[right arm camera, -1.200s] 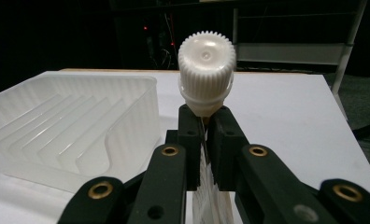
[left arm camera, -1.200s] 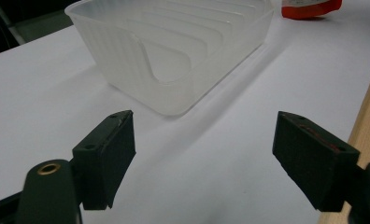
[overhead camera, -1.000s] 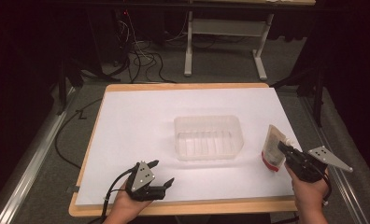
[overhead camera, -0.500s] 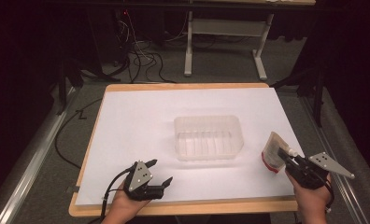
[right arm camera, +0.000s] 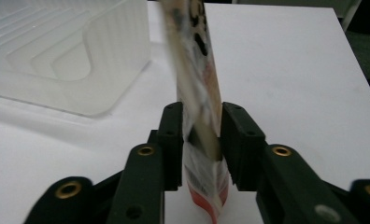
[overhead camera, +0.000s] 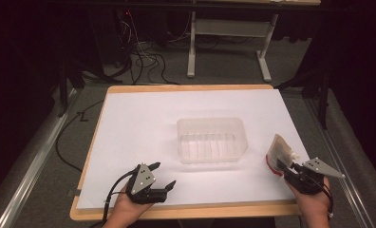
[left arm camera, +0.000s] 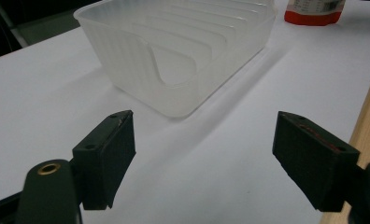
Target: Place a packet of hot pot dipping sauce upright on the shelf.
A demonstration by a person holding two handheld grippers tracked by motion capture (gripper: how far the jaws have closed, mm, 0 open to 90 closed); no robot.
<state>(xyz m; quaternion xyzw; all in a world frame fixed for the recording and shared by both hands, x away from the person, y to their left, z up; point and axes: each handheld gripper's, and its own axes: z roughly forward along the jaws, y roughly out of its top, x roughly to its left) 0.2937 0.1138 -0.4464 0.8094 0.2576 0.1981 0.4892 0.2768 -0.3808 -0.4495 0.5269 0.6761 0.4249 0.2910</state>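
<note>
A clear ribbed plastic tub (overhead camera: 211, 139) stands in the middle of the white table (overhead camera: 143, 118). To its right my right gripper (overhead camera: 280, 166) is shut on a flat pouch (overhead camera: 278, 153) with a red bottom edge, held edge-on just above the table. In the right gripper view the pouch (right arm camera: 197, 84) rises between the two black jaws, which press on both its faces, and the tub (right arm camera: 66, 51) is at upper left. My left gripper (overhead camera: 161, 175) rests open near the front edge with nothing between its jaws. The left gripper view looks at the tub (left arm camera: 183, 51) and the pouch (left arm camera: 314, 9) beyond it.
The table's wooden front edge (overhead camera: 186, 211) runs just under both hands. Cables (overhead camera: 143, 61) and a white desk frame (overhead camera: 224, 33) are on the floor beyond the table. A metal rail (overhead camera: 29, 161) runs along the left side.
My right gripper has drawn the pouch toward the front edge and slightly right, away from the tub. The left gripper has stayed in place, open.
</note>
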